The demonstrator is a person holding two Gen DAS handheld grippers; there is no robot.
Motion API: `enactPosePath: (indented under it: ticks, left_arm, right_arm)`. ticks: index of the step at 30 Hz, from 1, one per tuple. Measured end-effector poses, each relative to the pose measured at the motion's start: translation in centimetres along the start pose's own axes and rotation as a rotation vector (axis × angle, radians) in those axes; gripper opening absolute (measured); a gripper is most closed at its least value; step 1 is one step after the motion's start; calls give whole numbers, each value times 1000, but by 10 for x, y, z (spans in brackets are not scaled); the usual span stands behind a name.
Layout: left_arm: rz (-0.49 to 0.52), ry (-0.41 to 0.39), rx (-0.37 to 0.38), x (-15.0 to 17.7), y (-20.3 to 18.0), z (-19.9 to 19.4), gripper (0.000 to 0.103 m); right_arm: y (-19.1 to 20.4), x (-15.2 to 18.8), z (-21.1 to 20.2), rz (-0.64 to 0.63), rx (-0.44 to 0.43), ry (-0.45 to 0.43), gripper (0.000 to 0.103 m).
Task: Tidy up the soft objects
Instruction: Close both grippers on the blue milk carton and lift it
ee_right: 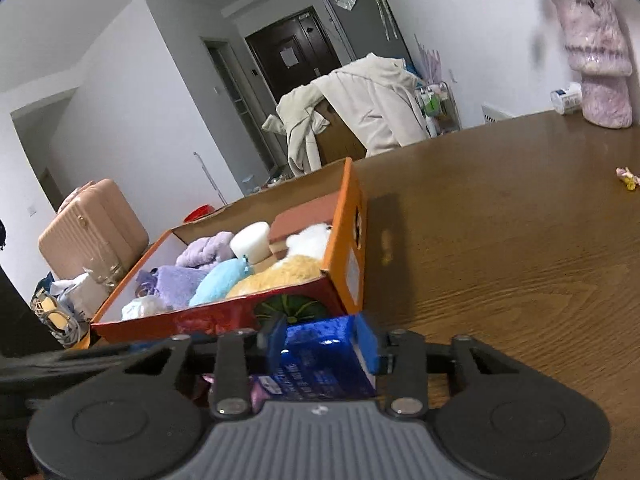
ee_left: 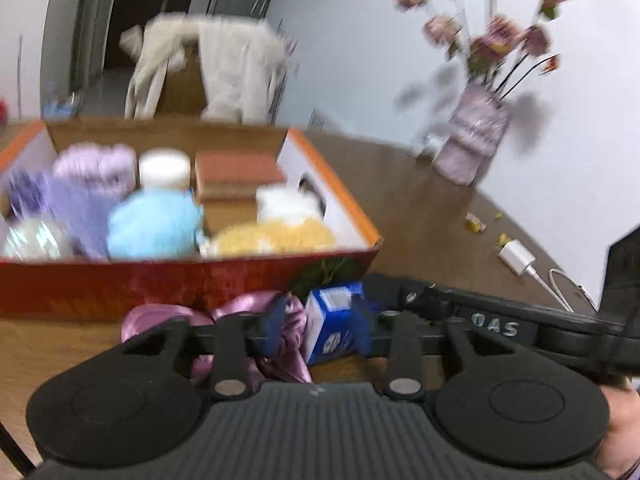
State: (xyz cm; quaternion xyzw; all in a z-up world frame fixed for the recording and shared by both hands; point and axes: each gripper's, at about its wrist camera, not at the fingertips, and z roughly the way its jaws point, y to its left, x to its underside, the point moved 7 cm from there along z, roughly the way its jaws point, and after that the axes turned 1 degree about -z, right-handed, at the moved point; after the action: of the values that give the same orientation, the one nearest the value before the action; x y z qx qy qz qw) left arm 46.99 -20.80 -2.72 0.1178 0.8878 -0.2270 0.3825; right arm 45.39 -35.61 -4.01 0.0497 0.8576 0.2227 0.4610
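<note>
Pale letters "OAS" showing on the right gripper's black arm (ee_left: 496, 326) in the left wrist view, print on the blue packet (ee_right: 320, 376) and the box's side label (ee_right: 354, 276) staying too blurred to read

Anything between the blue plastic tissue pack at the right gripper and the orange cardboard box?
The orange cardboard box's red near wall rises just ahead of the blue plastic tissue pack, with a dark green round object at its foot. Nothing else visible.
</note>
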Motion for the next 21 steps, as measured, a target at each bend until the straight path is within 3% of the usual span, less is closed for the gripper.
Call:
enactPosePath:
  ticks: [2, 6, 11, 16, 21]
  left_arm:
    - [-54, 28, 41, 1, 1, 8, 20]
    - [-81, 22, 45, 4, -4, 3, 19]
    - [-10, -38, 69, 15, -27, -43, 20]
    - [13, -25, 64, 69, -29, -91, 20]
    - [-109, 8, 101, 125, -7, -129, 20]
  right_arm:
    - [-4, 1, 1, 26, -10, 4, 30]
    - [-10, 2, -3, 65, -11, 3, 26]
    - [5, 7, -46, 35, -46, -48, 25]
    - [33, 56, -82, -6, -87, -14, 26]
    - [63, 108, -106, -74, -137, -7, 28]
